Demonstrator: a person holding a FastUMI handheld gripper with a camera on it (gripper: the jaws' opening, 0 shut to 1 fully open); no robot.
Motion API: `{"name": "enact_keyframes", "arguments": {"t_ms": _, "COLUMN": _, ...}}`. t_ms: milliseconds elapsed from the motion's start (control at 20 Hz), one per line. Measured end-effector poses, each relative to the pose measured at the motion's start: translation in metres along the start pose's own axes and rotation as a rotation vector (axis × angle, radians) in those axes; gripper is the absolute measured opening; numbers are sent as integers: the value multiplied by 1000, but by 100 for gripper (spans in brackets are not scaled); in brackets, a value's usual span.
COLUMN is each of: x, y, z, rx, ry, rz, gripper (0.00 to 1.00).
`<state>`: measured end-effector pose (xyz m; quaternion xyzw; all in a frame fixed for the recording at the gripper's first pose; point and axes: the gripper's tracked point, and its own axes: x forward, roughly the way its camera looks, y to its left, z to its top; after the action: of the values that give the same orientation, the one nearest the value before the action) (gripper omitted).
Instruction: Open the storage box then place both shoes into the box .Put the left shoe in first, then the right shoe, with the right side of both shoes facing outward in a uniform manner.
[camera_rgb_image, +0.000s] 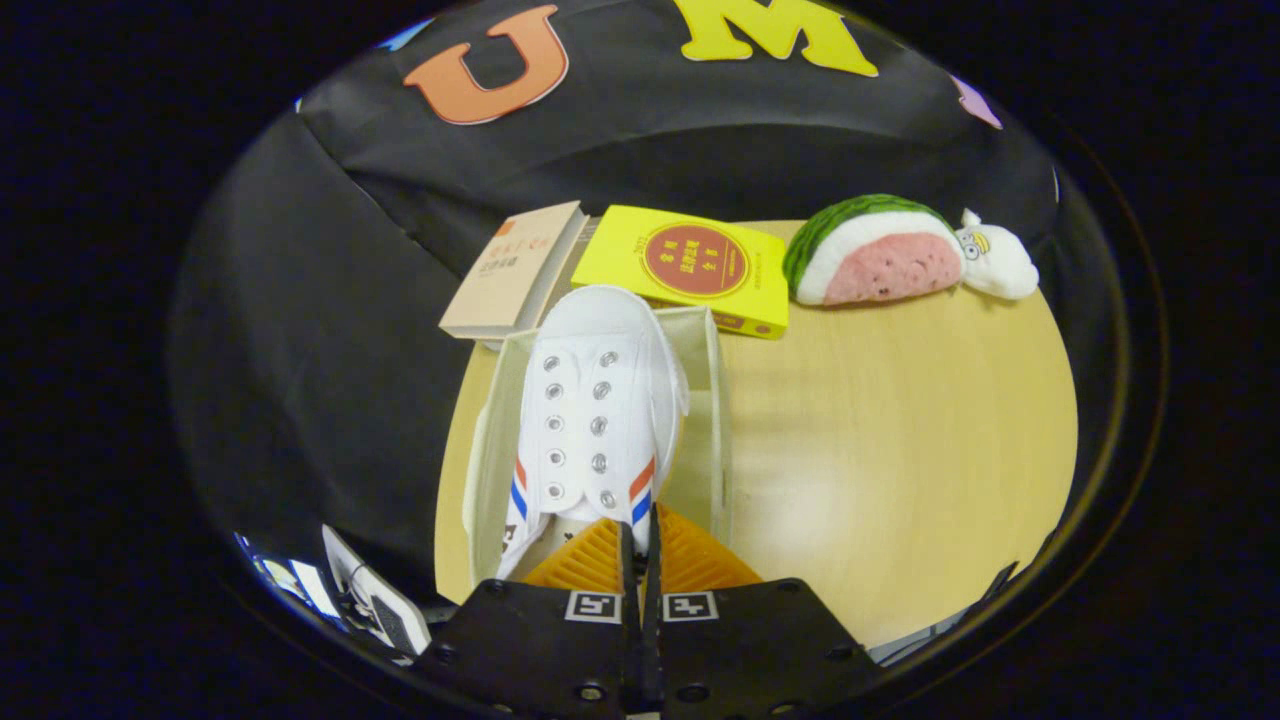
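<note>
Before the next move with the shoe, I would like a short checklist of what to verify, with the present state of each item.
1. Box open: ok, its top is open and the walls stand up.
2. Grip: ok, the gripper looks shut on the white shoe, pinching its heel end between the orange fingers.
3. Shoe over the box: ok, it sits between the box walls with the toe pointing away.
4. Shoe resting on the box bottom: cannot tell.
5. Left or right shoe: cannot tell.
6. Books and watermelon toy out of the way: ok, they lie beyond the box.
</note>
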<state>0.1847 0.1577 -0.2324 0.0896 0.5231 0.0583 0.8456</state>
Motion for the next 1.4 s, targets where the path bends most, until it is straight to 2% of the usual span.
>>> {"name": "enact_keyframes", "arguments": {"t_ms": 300, "x": 55, "y": -17, "z": -15, "rx": 14, "ry": -38, "rz": -219, "gripper": 0}}
{"name": "enact_keyframes", "arguments": {"t_ms": 550, "x": 68, "y": -19, "z": -16, "rx": -2, "ry": -39, "rz": -290, "gripper": 0}}
{"name": "enact_keyframes", "arguments": {"t_ms": 700, "x": 73, "y": -14, "z": -13, "rx": 14, "ry": -53, "rz": -268, "gripper": 3}}
{"name": "enact_keyframes", "arguments": {"t_ms": 750, "x": 71, "y": -16, "z": -14, "rx": 6, "ry": -55, "rz": -271, "gripper": 14}}
{"name": "enact_keyframes", "arguments": {"t_ms": 800, "x": 69, "y": -15, "z": -16, "rx": 2, "ry": -58, "rz": -264, "gripper": 14}}
{"name": "enact_keyframes", "arguments": {"t_ms": 850, "x": 66, "y": -10, "z": -16, "rx": 6, "ry": -73, "rz": -240, "gripper": 22}}
{"name": "enact_keyframes", "arguments": {"t_ms": 1000, "x": 48, "y": -11, "z": -5, "rx": -34, "ry": -148, "rz": -255, "gripper": 24}}
{"name": "enact_keyframes", "arguments": {"t_ms": 1100, "x": 31, "y": -10, "z": 0, "rx": -66, "ry": -182, "rz": -250, "gripper": 29}}
{"name": "enact_keyframes", "arguments": {"t_ms": 1200, "x": 8, "y": -9, "z": 5, "rx": -84, "ry": -226, "rz": -241, "gripper": 30}}
{"name": "enact_keyframes", "arguments": {"t_ms": 1400, "x": -56, "y": -13, "z": 16, "rx": -130, "ry": -365, "rz": -231, "gripper": 36}}
